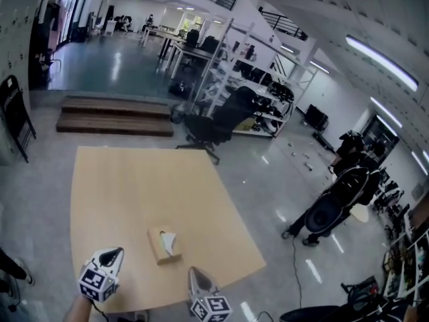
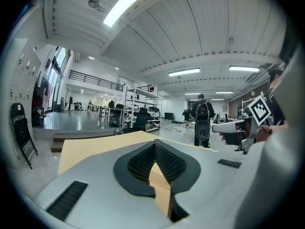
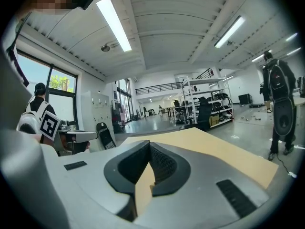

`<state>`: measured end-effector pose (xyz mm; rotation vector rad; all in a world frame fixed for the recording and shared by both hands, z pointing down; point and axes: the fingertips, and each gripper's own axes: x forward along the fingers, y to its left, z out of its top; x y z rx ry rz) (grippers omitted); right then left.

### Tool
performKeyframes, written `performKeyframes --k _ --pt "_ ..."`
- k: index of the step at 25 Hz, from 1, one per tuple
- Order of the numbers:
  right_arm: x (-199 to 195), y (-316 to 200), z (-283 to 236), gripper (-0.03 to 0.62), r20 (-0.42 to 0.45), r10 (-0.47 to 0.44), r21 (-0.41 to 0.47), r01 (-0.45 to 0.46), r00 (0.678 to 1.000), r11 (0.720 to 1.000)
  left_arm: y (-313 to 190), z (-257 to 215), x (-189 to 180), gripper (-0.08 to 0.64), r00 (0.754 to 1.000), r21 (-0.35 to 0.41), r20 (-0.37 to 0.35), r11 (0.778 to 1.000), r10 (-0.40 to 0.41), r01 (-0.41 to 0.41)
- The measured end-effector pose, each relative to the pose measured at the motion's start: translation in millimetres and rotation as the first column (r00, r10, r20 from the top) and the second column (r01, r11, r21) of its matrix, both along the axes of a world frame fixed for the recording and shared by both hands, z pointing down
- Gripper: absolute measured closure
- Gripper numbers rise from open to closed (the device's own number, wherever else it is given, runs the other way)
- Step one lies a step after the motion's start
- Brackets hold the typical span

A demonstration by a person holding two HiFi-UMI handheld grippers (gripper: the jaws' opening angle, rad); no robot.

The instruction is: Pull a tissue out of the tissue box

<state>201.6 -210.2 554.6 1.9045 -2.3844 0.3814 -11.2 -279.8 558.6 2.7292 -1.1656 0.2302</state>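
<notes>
Here, one tissue box lies on the single tabletop, near its front edge, with one white tissue sticking out. Two tools hover before it, the left tool and the right tool. Both have their jaws pressed together and hold nothing.

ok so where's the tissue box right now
In the head view the tissue box lies at the near end of the wooden table, just ahead of and between the left tongs and right tongs, touching neither.
</notes>
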Motion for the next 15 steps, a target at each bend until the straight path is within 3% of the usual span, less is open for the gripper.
performKeyframes --k 15 --pt "15 -57 35 0.583 0.032 -0.023 -0.085 0.026 0.999 0.996 -50 33 30 0.552 1.0 -0.083 0.015 0.997 -0.005 0.007"
